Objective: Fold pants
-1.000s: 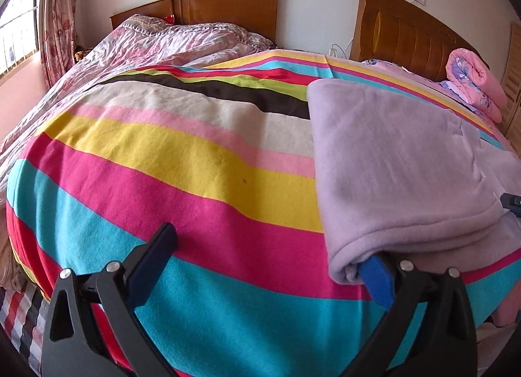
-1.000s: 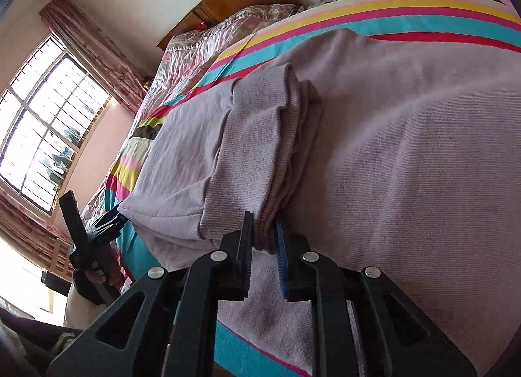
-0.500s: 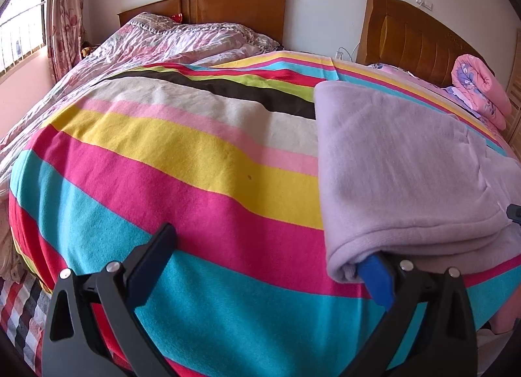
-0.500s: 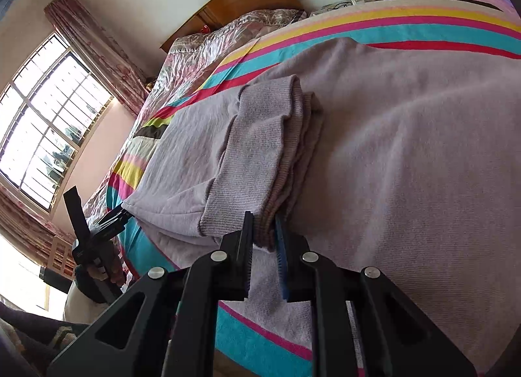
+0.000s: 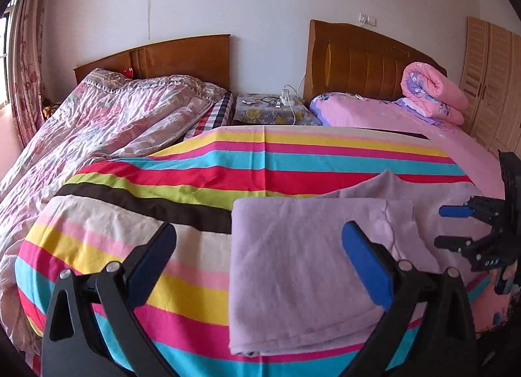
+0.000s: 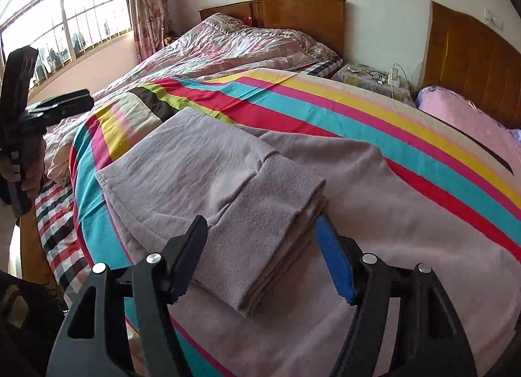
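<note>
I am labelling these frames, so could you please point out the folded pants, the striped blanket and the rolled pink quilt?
Pants (image 6: 228,181), right wrist view, on the folded top layer.
Striped blanket (image 5: 208,178), left wrist view, on a red stripe.
Rolled pink quilt (image 5: 433,93), left wrist view, on the outer roll.

The pants (image 6: 202,162) are showing as soft, matt lilac fleece, their ribbed knit cuff (image 6: 270,230) lying coarser near the lower centre. The striped blanket (image 5: 195,181) beneath is looking like matt, slightly napped cloth. The quilt (image 5: 97,116) at upper left is gleaming like crinkled satin. The headboards (image 5: 182,54) are shining as varnished wood. Both tongs are appearing as matt black plastic with blue rubbery pads (image 6: 335,266) and bright metal screws.
</note>
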### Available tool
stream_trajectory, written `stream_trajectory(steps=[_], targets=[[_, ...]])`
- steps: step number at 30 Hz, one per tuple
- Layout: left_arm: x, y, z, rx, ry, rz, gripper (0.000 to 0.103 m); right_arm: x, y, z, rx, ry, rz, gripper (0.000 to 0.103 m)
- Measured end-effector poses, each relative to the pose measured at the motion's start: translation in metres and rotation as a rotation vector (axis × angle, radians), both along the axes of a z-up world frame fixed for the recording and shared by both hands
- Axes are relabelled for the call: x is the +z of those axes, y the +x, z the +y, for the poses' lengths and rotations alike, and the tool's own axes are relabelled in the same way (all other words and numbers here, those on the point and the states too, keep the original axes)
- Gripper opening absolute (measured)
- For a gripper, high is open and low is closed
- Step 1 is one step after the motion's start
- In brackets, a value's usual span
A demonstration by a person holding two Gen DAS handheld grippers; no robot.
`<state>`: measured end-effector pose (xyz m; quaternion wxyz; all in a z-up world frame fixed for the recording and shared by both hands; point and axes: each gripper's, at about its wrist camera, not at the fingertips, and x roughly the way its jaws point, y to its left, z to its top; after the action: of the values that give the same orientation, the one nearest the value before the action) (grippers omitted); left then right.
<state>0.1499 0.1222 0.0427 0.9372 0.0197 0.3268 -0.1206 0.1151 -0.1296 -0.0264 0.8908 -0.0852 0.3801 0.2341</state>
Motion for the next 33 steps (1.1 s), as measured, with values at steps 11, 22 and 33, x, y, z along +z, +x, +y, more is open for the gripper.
stream_trajectory(steps=[11,22,33], targets=[[-0.104,0.110,-0.074,0.031,0.240,0.188,0.102,-0.046,0.064,0.015,0.135,-0.072,0.051,0.070],[-0.108,0.105,-0.064,0.057,0.227,0.161,0.102,-0.052,0.041,0.009,0.120,-0.061,0.080,0.077],[-0.109,0.106,-0.063,0.059,0.217,0.165,0.102,-0.053,0.008,-0.015,0.032,-0.117,0.101,0.081]])
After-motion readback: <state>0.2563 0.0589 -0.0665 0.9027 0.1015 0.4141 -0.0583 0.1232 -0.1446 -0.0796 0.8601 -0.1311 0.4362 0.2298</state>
